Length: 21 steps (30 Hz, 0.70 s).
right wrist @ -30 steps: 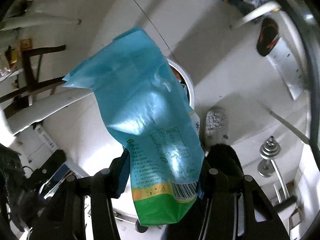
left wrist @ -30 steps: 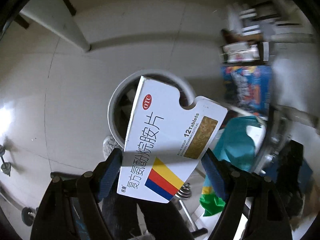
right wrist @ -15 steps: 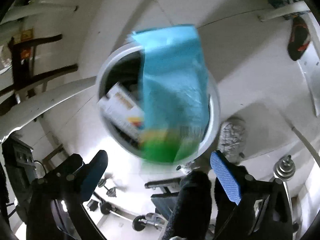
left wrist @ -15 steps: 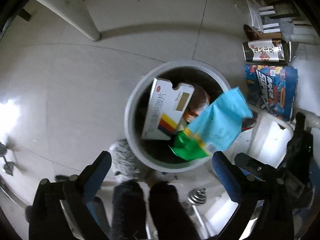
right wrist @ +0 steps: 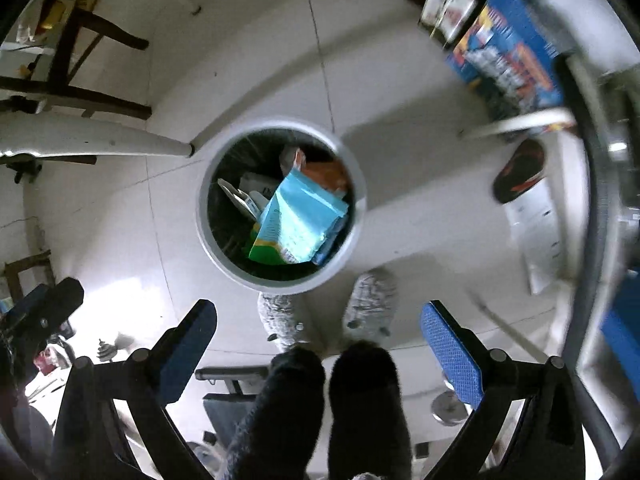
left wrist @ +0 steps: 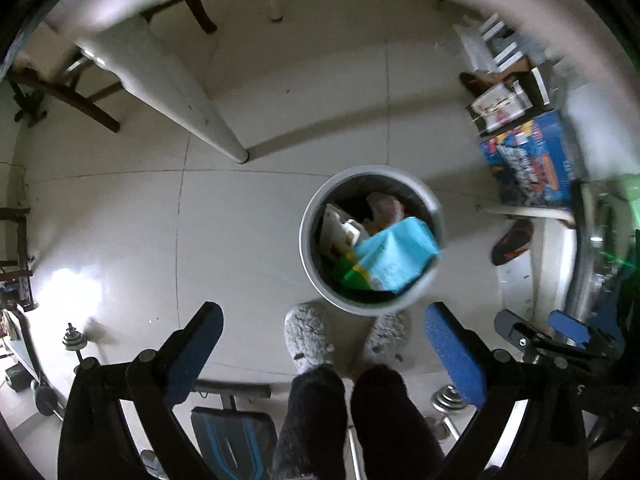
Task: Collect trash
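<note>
Left wrist view: the bin [left wrist: 306, 240] sits right of centre in the frame, round and pale-rimmed, on the tiled floor [left wrist: 120, 220].
Trash: a blue-and-green bag [left wrist: 394, 258] lies on top inside the bin, its upper corner leaning on the right part of the rim; a white box [left wrist: 334, 232] stands beside it at the left of the opening, among other wrappers.
Left gripper [left wrist: 322, 354]: jaws wide apart at the bottom of the frame, nothing between them.
Right wrist view: the same bin [right wrist: 202, 216] is at centre frame, with the bag [right wrist: 298, 220] and the box [right wrist: 240, 198] inside.
Right gripper [right wrist: 320, 350]: jaws spread wide, empty.
Bystanders: grey slippers [left wrist: 306, 336] just below the bin; a blue carton [left wrist: 528, 168] at the right edge; a table leg [left wrist: 180, 92] at upper left.
Step in hand: by my reading, this drop-off is done, with both pieces in the bin.
Next move: probably turning away to look for more litter, then approaching it with the jaws open. None that is clearly litter shows on the floor here, so the search needs a wider look.
</note>
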Available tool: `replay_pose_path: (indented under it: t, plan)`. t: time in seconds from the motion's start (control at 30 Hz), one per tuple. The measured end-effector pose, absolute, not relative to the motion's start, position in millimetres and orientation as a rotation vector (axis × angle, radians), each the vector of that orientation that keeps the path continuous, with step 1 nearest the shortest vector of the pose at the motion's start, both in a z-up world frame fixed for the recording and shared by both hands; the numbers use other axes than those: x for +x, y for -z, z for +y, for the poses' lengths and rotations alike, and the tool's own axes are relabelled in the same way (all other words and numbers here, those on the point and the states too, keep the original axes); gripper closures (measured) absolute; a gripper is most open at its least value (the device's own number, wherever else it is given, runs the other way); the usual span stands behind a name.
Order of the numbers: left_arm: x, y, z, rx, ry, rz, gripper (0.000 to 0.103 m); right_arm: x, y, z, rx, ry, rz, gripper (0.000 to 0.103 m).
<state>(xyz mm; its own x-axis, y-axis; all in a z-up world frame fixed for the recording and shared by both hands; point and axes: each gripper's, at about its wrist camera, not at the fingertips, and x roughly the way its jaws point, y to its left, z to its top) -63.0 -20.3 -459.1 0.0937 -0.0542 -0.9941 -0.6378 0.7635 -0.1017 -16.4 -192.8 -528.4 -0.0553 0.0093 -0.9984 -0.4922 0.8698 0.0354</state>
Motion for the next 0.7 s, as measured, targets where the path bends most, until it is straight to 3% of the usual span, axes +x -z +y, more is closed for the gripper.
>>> replay_pose_path:
  t: [0.37, 0.7]
  plan:
    - [-94.1, 274.5, -38.7, -0.613, -0.433, 1.361, 0.0, -59.1, 316.4, -219.2, -0.398, -0.513, 1.5, 0.0]
    - [-114.6, 147.8, -58.8, -0.651, -0.331, 1.255, 0.0, -96.7, 137.6, -241.2, -0.339, -0.65, 1.463, 0.0]
